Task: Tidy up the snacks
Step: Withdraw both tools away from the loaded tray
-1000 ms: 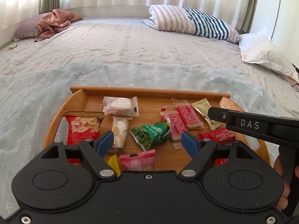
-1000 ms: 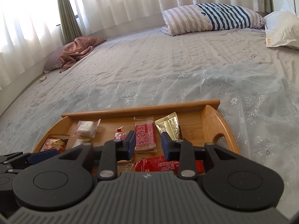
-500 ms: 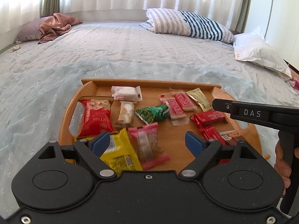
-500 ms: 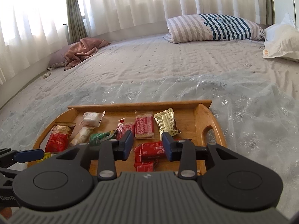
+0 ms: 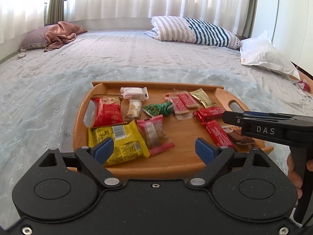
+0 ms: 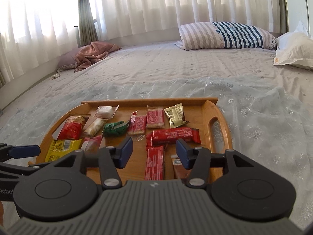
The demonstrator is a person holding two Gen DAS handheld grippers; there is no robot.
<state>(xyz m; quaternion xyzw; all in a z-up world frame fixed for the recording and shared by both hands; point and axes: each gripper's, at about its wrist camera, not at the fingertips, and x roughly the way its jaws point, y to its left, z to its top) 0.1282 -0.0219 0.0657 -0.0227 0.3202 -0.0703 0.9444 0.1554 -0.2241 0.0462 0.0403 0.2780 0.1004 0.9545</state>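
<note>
Left wrist view: the left gripper (image 5: 154, 148) tilts downward over the near edge of the wooden tray (image 5: 156, 167), which lies on the bed (image 5: 137, 58). Its jaws are opening and grasp nothing; its blue pads (image 5: 102, 150) stand wide apart. Just past the left pad lies the yellow packet (image 5: 121, 143), and ahead between the pads the pink packet (image 5: 155, 135). Farther ahead to the left sits the red bag (image 5: 107, 111), and beyond the middle the green packet (image 5: 158, 108). To the right, the right gripper (image 5: 232, 118) reaches in sideways over the tray's right end, a hand (image 5: 293, 174) gripping its handle below

Right wrist view: the right gripper (image 6: 154, 152) also slopes downward at the tray's (image 6: 217, 115) near edge. Its jaws are opening, released, with nothing pressed between them. A red bar (image 6: 154, 163) lies lengthwise ahead in the gap, another red bar (image 6: 172, 136) crosswise just beyond it, and a brown bar (image 6: 179, 169) close under the right pad. The gold packet (image 6: 175, 115) lies farther ahead. The left gripper's blue pad (image 6: 24, 150) shows at far left
</note>
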